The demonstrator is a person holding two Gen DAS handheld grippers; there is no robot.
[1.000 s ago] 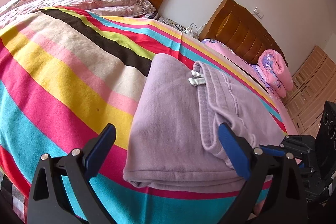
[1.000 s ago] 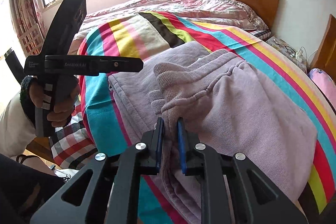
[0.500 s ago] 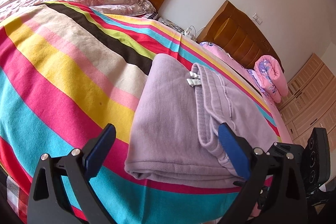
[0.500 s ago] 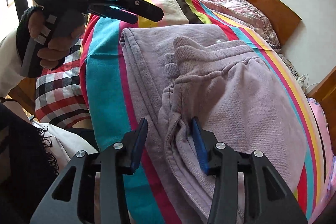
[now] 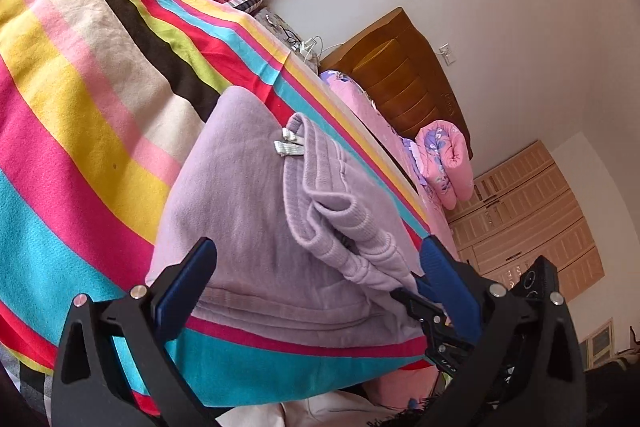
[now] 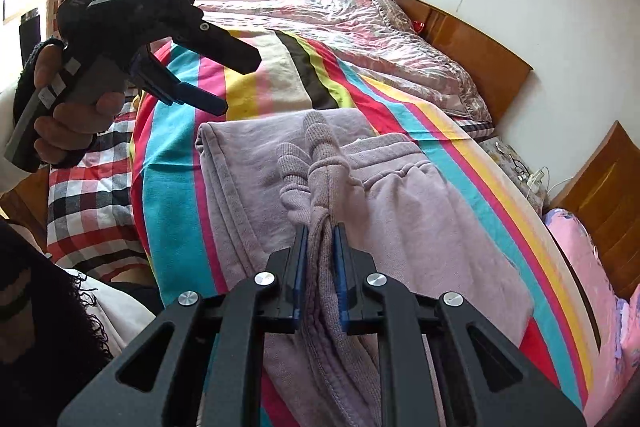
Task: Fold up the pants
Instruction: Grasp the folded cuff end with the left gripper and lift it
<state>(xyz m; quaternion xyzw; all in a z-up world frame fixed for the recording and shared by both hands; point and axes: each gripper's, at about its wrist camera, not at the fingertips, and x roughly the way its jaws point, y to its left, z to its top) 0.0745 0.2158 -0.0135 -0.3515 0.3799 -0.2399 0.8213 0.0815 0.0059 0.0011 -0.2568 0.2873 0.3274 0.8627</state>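
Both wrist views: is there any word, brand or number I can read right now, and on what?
Nothing reads clearly.
Left gripper: pale print on top of its body, too blurred to read.
Right gripper, jaws just closed on the pants: tiny white letters on its frame, too small to read.
Headboard: carved mark, illegible.

Right tongs (image 6: 320, 247) just reclosed on newly bunched, lifted pants (image 6: 320, 187) cuffs.
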